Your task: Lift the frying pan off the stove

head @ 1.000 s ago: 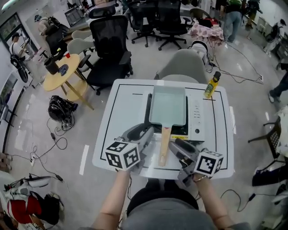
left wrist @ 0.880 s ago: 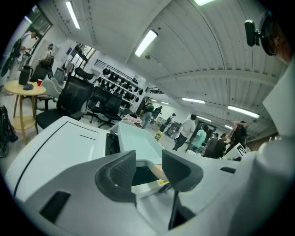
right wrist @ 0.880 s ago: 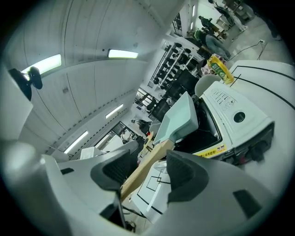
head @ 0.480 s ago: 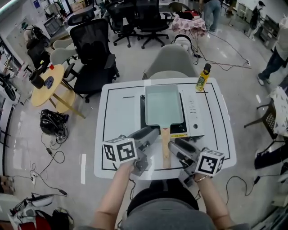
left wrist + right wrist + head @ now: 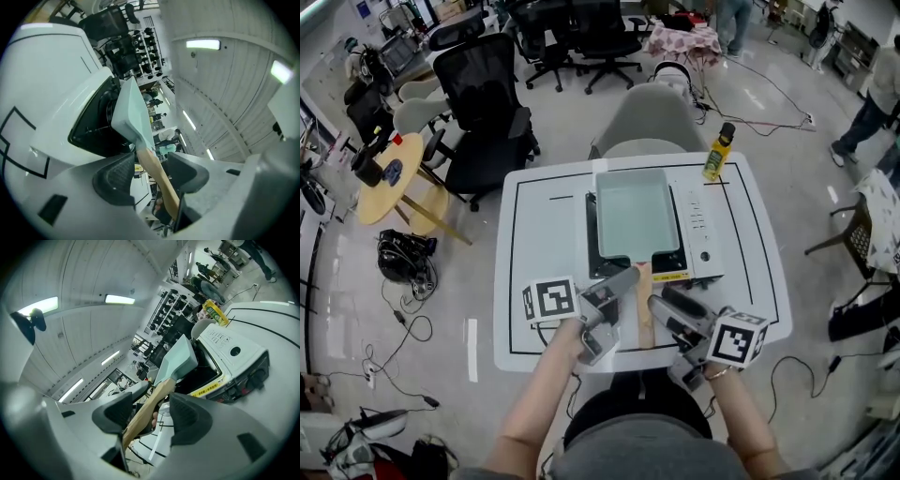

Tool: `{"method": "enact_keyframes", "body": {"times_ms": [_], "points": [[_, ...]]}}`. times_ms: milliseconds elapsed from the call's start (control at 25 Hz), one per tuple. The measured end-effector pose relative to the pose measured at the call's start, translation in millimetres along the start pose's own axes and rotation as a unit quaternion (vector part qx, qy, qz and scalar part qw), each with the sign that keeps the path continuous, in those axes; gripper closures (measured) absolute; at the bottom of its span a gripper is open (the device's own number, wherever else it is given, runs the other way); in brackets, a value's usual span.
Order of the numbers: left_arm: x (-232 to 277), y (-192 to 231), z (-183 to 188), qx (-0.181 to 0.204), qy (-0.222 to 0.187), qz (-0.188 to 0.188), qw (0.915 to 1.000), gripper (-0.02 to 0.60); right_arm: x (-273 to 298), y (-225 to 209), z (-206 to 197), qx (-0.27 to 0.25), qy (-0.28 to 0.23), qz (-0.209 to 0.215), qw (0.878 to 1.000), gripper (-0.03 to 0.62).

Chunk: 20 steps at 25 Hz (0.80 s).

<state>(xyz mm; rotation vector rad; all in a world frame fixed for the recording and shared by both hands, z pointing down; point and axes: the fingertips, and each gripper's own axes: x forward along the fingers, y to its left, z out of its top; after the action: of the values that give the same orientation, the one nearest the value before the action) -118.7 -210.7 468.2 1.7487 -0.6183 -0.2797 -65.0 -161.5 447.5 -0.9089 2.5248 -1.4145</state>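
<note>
Frying pan (image 5: 631,214) is seated on the stove (image 5: 698,230) at the centre of the white table (image 5: 539,246), its wooden handle (image 5: 643,281) straddled by the left gripper (image 5: 150,176), whose jaws have just been opening wide, and by the right gripper (image 5: 147,413), likewise spread and not yet pressing, presumably so that a two-sided grip can be taken for lifting

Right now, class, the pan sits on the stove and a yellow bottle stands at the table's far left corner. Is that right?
No. The head view shows the bottle at the table's far right corner; the pan does sit on the stove.
</note>
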Motion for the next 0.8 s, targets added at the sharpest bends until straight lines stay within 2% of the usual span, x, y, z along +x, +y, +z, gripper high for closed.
{"method": "enact_keyframes", "body": {"times_ms": [200,520,800], "points": [[10.3,0.5,-6.9,-0.034,0.022,-0.014,0.9991,0.371,-2.4,1.4,2.1,0.002,-0.003,0.001,1.000,0.349],[26.1,3.0,-10.8,-0.084,0.035,-0.038,0.9951,0.371,-6.4,3.6,-6.5,0.005,0.006,0.012,1.000,0.349],[34.6,4.4,-16.1,-0.116,0.051,-0.041,0.9911,0.371,-3.4,8.5,-11.2,0.009,0.018,0.024,1.000,0.349]]}}
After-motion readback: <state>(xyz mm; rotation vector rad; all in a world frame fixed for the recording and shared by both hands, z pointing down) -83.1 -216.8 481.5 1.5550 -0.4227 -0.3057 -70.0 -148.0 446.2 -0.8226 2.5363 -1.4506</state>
